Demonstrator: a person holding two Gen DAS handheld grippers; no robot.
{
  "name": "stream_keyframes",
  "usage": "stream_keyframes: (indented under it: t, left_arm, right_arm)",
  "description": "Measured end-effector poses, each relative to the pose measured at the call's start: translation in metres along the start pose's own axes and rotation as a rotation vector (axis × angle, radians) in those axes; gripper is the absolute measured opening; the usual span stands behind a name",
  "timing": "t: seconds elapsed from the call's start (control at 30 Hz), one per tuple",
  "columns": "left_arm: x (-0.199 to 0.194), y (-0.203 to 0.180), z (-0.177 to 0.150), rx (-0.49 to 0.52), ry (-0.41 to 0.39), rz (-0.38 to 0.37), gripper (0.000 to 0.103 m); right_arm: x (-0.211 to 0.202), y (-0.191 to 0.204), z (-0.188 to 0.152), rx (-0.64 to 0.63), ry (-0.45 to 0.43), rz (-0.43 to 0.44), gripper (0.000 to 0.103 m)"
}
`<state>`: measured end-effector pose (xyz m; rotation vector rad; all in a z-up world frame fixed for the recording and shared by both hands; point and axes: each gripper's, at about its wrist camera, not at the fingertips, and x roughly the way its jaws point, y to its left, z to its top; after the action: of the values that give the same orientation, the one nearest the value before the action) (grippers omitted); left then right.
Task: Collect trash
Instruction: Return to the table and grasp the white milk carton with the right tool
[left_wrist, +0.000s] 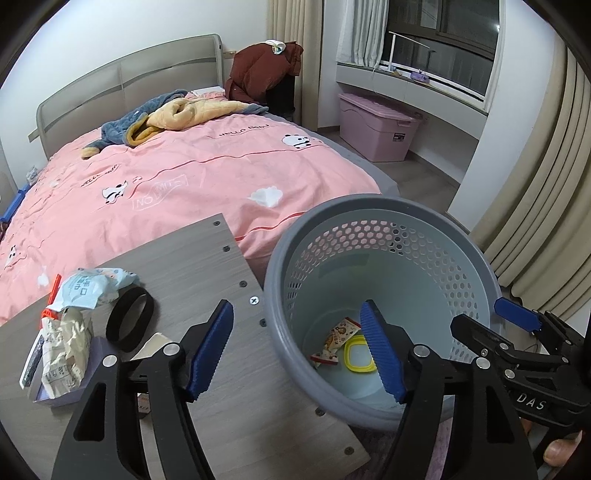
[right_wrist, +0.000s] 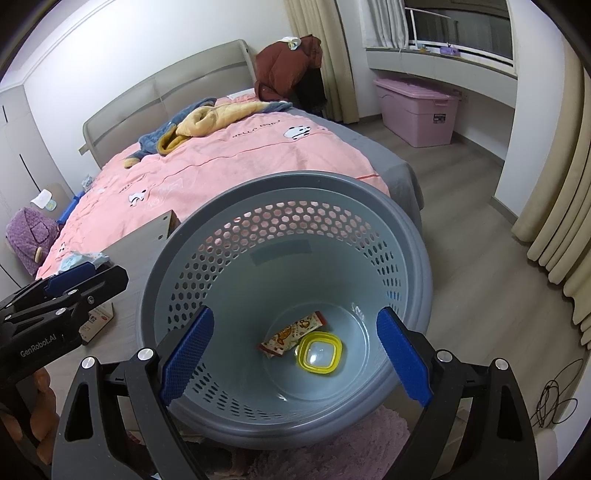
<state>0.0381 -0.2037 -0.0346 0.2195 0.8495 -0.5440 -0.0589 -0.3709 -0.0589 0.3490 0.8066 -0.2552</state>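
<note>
- Left gripper (left_wrist: 299, 350) wide open, empty, straddling the basket (left_wrist: 284, 280) rim; right gripper (right_wrist: 295, 354) wide open, empty, over the basket mouth.
- In basket: 1 snack wrapper (right_wrist: 291, 334), 1 yellow lid (right_wrist: 319, 352).
- Remaining trash on surface (left_wrist: 207, 266), left of left gripper, so left is nearer: 1 wipes pack (left_wrist: 94, 288), 1 crumpled wrapper (left_wrist: 64, 356), long axis pointing away.
- 1 black ring (left_wrist: 129, 324) beside them.

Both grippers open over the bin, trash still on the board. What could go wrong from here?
1. The gray mesh bin sits tilted against the wooden board; a nudge from the left gripper may tip it.
2. The crumpled wrapper lies on a lavender box beside a black band; a wide grasp could snag non-trash.
3. The right gripper may clip the rim.
</note>
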Motion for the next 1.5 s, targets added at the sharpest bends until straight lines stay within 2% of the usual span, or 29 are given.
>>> stream_keyframes:
  t: [0.27,0.47,0.97,1.2,1.5]
  left_arm:
    - [-0.021,0.029,-0.015,-0.048,-0.019,0.032,0.072]
    - [-0.044,0.066,-0.03,-0.101,-0.044,0.091,0.073]
    - [-0.093,0.17,-0.083,-0.248,-0.075,0.286,0.073]
    - [-0.097,0.204,-0.098,-0.323,-0.066,0.297,0.074]
    - [-0.099,0.216,-0.104,-0.349,-0.072,0.283,0.074]
  right_arm:
    - [-0.005,0.03,-0.006,-0.051,0.001,0.034,0.091]
    - [-0.006,0.064,-0.011,-0.105,0.003,0.083,0.095]
    - [0.014,0.188,-0.041,-0.279,0.061,0.223,0.097]
    - [0.031,0.227,-0.048,-0.332,0.086,0.211,0.097]
    - [0.06,0.261,-0.052,-0.341,0.096,0.142,0.097]
